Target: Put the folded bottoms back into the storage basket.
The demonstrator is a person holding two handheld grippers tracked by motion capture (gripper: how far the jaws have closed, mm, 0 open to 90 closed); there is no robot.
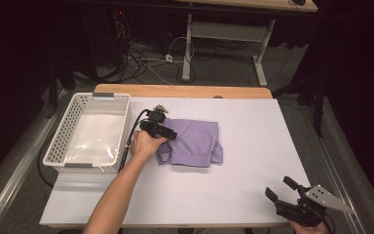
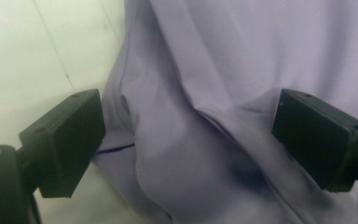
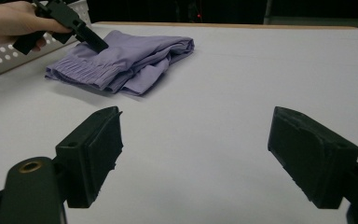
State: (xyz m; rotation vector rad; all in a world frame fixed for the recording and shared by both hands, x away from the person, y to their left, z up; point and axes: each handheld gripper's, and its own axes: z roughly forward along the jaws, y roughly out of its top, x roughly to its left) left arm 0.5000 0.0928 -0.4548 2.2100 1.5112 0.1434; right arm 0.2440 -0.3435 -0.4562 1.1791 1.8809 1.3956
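1 folded purple garment (image 1: 191, 142) lies on the white table (image 1: 253, 146) in the high view, just beside the white basket (image 1: 63, 141), whose bottom is bare. Judging by that, the folding looks done and the move into the basket is all that is left. Your left gripper (image 1: 168, 132) rests over the garment's left edge; your right gripper (image 1: 280, 189) waits well apart at the near right corner, jaws spread on nothing.

From the left gripper view, both jaws stand wide with a bulge of the garment (image 2: 214, 140) between them. The pads do not press it, so nothing is gripped yet. The cloth is smooth, thin and softly creased, with 1 stitched seam showing at the left.

From the right gripper view, your right gripper (image 3: 193, 158) is released over bare table. Farther off, the garment (image 3: 126, 60) sits as a low stack of layers with a gathered waistband facing you, and your left gripper (image 3: 95, 44) touches its top.
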